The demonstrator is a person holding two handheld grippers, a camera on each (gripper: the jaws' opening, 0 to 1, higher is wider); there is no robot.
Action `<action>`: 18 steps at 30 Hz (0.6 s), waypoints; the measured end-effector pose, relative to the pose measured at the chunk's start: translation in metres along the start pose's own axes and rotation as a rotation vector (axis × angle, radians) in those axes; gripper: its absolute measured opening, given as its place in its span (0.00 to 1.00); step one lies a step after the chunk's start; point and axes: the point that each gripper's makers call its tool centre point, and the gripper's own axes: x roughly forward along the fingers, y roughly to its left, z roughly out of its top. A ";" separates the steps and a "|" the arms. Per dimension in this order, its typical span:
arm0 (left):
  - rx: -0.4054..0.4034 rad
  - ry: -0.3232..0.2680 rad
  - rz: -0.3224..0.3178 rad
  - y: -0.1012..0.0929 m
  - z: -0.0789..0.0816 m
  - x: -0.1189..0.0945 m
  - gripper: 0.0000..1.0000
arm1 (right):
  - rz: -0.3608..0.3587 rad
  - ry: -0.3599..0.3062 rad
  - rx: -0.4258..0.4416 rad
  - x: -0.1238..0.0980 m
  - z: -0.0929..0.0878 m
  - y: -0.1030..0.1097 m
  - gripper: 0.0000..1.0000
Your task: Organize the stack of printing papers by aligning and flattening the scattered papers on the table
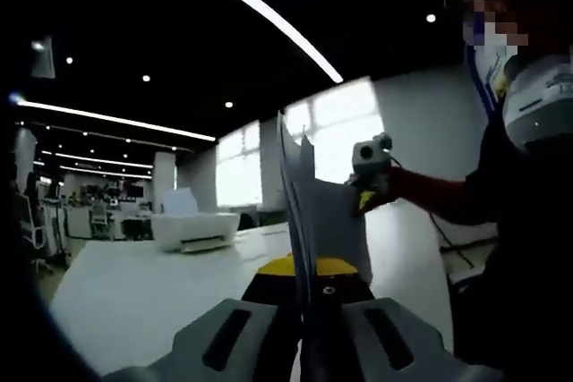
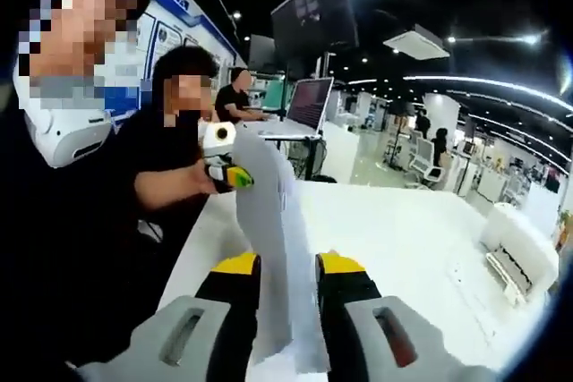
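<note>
Currently both grippers pinch the paper stack (image 1: pixel 309 212) at opposite ends, lifted off the white table (image 1: pixel 134 292): left gripper (image 1: pixel 309 306) and right gripper (image 2: pixel 286 284) each closed on it. Step: squaring. Next, I judge, tap the edges level on the table, then lay flat.

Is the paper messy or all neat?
A bit messy. The papers, held on edge between both grippers above the table, fan apart at the top, and their edges don't line up.
</note>
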 end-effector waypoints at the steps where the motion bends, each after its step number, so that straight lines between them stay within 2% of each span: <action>1: 0.007 -0.003 -0.005 -0.002 0.002 0.001 0.05 | 0.002 0.015 -0.013 -0.001 0.003 -0.001 0.21; 7: 0.062 0.038 -0.029 -0.012 0.010 0.007 0.05 | 0.047 0.115 -0.074 0.002 0.010 0.005 0.23; 12: 0.097 0.082 -0.042 -0.020 0.015 0.012 0.05 | 0.101 0.241 -0.138 0.013 0.010 0.013 0.24; 16: 0.112 0.100 -0.056 -0.026 0.018 0.016 0.05 | 0.134 0.338 -0.193 0.018 0.013 0.011 0.25; 18: 0.115 0.106 -0.059 -0.027 0.019 0.017 0.05 | 0.150 0.358 -0.205 0.021 0.018 0.010 0.24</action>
